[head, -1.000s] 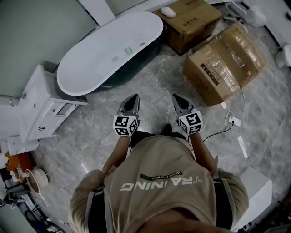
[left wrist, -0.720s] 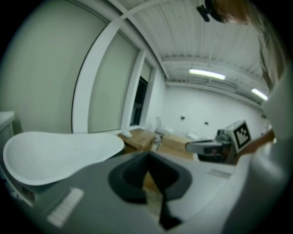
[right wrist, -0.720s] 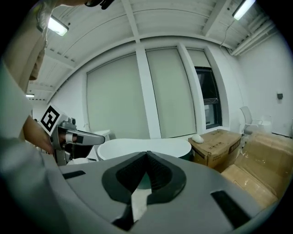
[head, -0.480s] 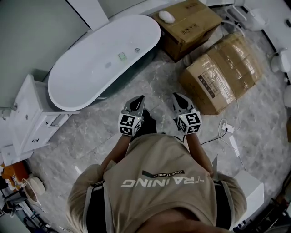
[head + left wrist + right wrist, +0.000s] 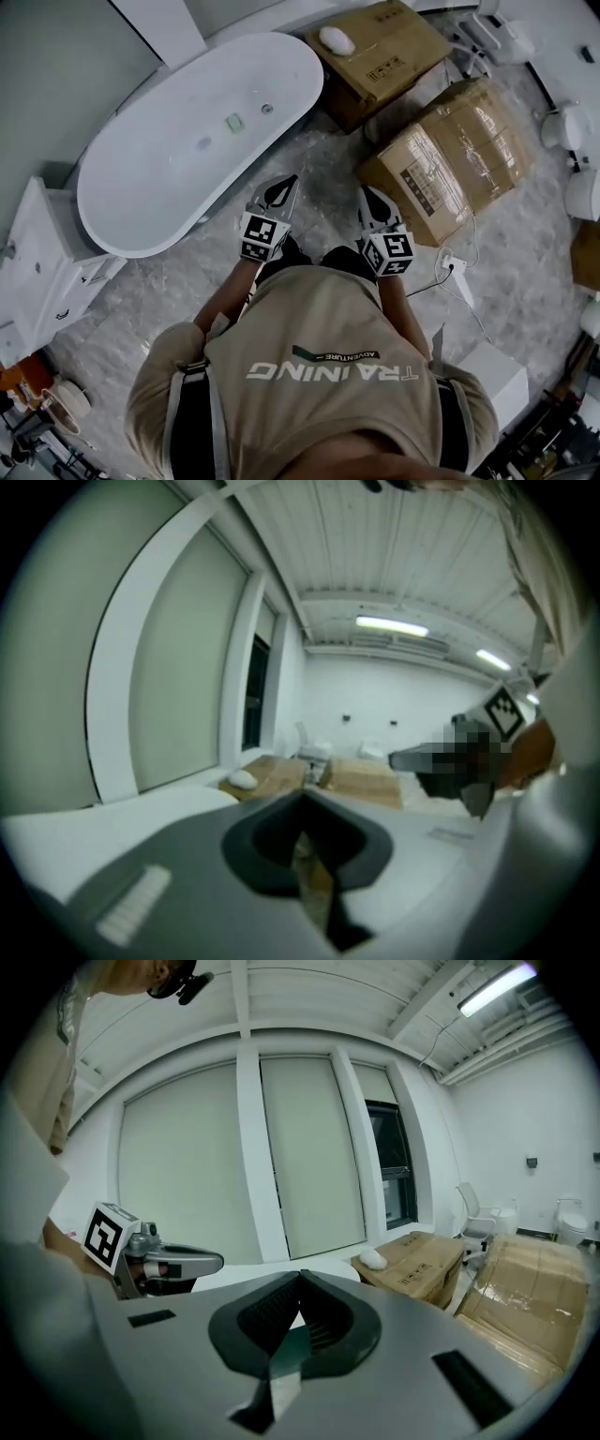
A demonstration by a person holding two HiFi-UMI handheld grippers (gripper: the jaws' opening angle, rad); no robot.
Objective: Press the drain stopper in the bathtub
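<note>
Nearest the camera, a beige shirt back fills the low middle of the head view, and both grippers are held out just ahead of it at about chest height, over grey marble floor. The left gripper is seen with its jaws pressed together into a point and nothing caught between them; same deal for the right gripper, closed and empty, which is backed up by each gripper's own view. Neither is touching anything. Further out and to the left, the white bathtub is laid diagonally, its long axis running from near-left to far-right. Inside it, a faint dark spot is spotted around the middle of the basin, then a small green square, then a little round fitting toward the far-right end. Which of these is the drain stopper can't really be told at this size, though the middle spot would be guessed. Either way, it's all well apart from the fingertips, far and left of them, so the left gripper is clearly the nearer one, and a step in plus a downward reach over the rim would probably be needed. Beyond, on the far right, two cardboard boxes are parked.
</note>
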